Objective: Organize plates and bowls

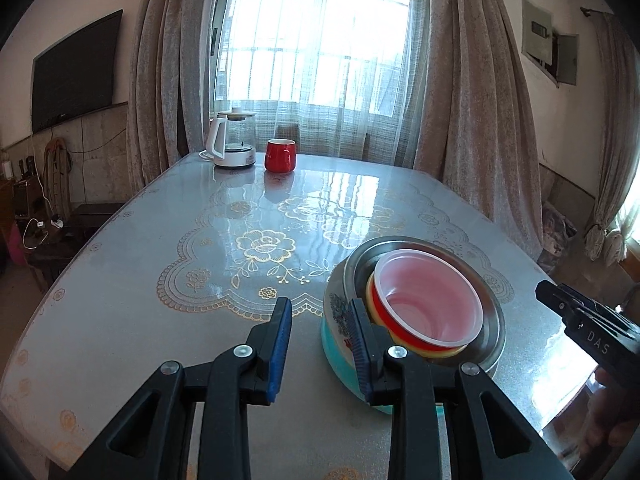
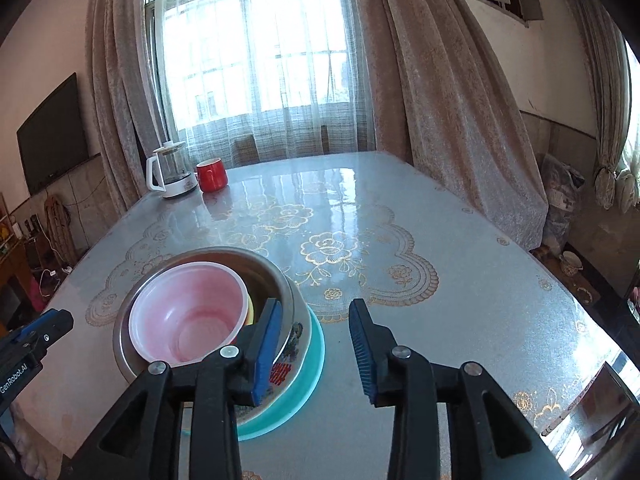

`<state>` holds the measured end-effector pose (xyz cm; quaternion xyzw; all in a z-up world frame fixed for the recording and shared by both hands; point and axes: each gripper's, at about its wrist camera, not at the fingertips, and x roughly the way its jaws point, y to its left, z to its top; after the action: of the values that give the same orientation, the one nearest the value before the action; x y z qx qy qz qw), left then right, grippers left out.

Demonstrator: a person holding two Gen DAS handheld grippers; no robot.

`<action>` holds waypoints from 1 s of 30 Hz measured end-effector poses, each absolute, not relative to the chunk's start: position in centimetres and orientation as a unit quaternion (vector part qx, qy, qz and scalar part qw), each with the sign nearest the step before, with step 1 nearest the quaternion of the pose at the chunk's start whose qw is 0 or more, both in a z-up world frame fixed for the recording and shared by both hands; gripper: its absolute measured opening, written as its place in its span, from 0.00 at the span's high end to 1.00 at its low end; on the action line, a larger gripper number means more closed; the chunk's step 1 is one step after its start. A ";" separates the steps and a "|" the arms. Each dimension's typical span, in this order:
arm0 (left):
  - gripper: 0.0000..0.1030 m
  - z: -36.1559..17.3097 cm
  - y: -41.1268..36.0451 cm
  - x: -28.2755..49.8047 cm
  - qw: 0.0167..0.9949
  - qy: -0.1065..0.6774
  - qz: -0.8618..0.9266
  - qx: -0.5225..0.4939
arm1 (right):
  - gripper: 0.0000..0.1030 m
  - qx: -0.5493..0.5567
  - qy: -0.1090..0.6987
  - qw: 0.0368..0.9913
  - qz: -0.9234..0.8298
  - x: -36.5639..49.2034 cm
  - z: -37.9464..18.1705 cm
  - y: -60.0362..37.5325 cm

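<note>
Two grippers: your left gripper [image 1: 320,344] and right gripper [image 2: 314,344] both have jaws standing apart with nothing clamped between them; the stack sits beside each, not inside.
Step in hand: you appear to be backing off a finished stack. Lift clear and straight, so that no pad catches a rim.
Table [image 1: 160,320]: glossy patterned cover, likely slick; avoid nudging the stack sideways, since it could slide.
Stack position: near your edge of the table, between the two grippers, well apart from the kettle [image 1: 234,140] and red mug [image 1: 280,155] at the far end.
Teal plate [image 2: 312,364]: lowest piece, its rim showing under the others.
Printed bowl [image 2: 294,344]: sits on the teal plate, floral and red markings on its side.
Steel bowl [image 1: 494,312]: nested inside, shiny and dented-looking at the rim.
Pink-lined bowl [image 1: 428,296]: smallest on show, red outside, with a yellow rim showing beneath it; it sits slightly off-centre, so check that it has settled.
</note>
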<state>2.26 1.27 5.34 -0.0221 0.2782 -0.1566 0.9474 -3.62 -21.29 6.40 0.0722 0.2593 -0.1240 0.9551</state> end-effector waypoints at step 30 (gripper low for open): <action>0.31 4.2 -0.8 0.0 0.953 0.281 -0.111 -0.009 | 0.53 0.026 0.266 0.953 -0.142 -4.3 4.6 -17.5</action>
<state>0.02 -0.82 4.18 -0.0088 0.2807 -0.1109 0.9533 -4.34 -17.48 4.60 0.0262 0.2663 -0.1417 0.9531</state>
